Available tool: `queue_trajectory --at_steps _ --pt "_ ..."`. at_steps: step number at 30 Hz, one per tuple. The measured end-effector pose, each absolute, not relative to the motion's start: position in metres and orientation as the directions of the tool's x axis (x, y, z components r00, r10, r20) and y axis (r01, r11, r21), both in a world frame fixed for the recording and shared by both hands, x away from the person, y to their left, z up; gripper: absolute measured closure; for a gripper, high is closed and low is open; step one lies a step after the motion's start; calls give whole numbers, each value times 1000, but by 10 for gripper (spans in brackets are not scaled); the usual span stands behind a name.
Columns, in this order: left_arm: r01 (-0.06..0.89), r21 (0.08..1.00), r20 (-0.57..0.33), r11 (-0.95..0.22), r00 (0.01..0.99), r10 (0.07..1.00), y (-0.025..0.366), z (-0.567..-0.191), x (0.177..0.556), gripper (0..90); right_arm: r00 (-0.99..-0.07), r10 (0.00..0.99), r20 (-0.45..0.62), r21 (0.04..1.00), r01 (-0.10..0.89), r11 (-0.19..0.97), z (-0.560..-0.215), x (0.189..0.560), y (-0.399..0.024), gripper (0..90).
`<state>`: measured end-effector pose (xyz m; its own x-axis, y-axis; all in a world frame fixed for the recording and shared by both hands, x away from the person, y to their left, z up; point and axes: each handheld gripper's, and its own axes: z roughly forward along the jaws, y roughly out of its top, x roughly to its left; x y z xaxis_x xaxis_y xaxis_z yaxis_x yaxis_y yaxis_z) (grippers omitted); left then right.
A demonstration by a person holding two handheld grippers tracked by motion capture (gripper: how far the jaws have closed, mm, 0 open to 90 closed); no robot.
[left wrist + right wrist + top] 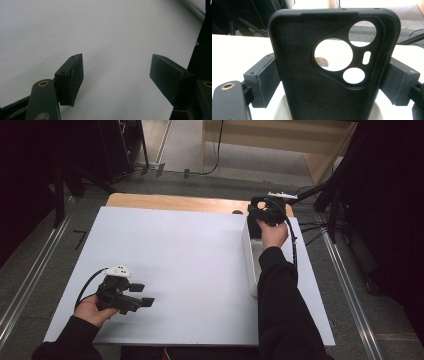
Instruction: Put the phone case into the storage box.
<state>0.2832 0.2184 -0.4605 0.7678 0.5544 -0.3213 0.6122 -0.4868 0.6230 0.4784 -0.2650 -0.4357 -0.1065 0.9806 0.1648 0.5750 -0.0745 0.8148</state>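
Two grippers are in use. Nearest the person, the left gripper (142,295) rests low at the near left of the white table (190,270). Its jaws stand spread with nothing between them; the left gripper view shows bare table surface past both pads (72,80). It is well apart from the work.

Further out, along the right edge of the table, lies a long white tray (251,265), its long axis running from near to far. The right forearm passes over it.

At the far right corner, the right gripper (263,210) is held above the far end of the tray. Its jaws pinch a black phone case (332,70) by its two long side edges, one pad (265,82) on each side. The case stands upright between the jaws, long axis in line with the gripper's reach, camera cut-outs at the far end, inner face toward the gripper camera. In the high view the case (261,206) shows only as a small dark shape at the gripper tip.

Key relation: the case is already in the right jaws and hangs over the tray, with a white rim showing just below it in the right gripper view. Judged from this, the case is being lifted from or lowered to the tray's far end. The right hand alone is placed for either move.
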Motion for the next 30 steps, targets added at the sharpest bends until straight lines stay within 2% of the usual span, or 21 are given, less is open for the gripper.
queue_trajectory --at_steps 15,20,22,30 --pt "612 621 -320 -490 769 554 218 -460 283 270 -130 978 162 803 594 -54 -440 478 -262 104" --pt "614 622 -321 -486 766 557 218 -461 283 270 -132 975 176 799 598 -63 -440 479 -264 61" --pt "615 621 -321 -485 765 558 217 -461 283 270 -129 975 182 796 602 -69 -441 480 -264 6" --pt "615 620 -323 -488 767 555 218 -461 283 270 -135 973 189 785 615 -67 -441 480 -263 0"
